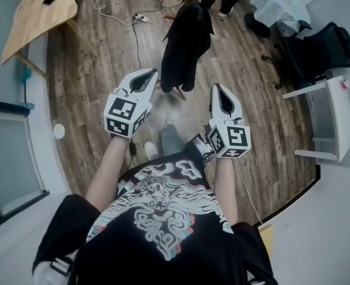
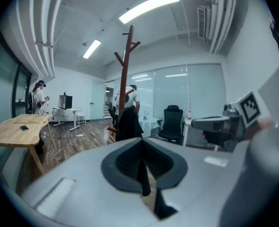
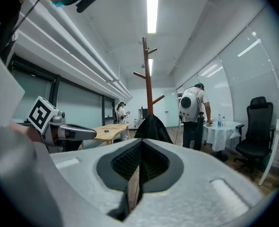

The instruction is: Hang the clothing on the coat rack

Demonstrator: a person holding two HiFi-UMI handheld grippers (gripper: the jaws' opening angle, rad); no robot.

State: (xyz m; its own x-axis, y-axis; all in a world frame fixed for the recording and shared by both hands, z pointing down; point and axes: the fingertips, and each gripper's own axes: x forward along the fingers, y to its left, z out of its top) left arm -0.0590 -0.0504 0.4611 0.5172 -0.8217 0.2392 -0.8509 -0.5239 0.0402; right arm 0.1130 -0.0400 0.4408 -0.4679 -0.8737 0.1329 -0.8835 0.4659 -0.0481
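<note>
1. Where the left gripper point(image 1: 153, 73) is held, its fingers are pressed together, empty.
2. Black clothing point(image 1: 185, 43) is draped on the coat rack point(image 2: 124, 79) ahead, between both grippers, apart from all fingers.
3. The right gripper point(image 1: 216, 88) is likewise closed, fingers together, empty.

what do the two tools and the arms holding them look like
Left tool and right tool are pale grey pointed shells with black-lined openings, each with a white cube of black square markers behind. The arms are bare below short black sleeves of a printed T-shirt.
</note>
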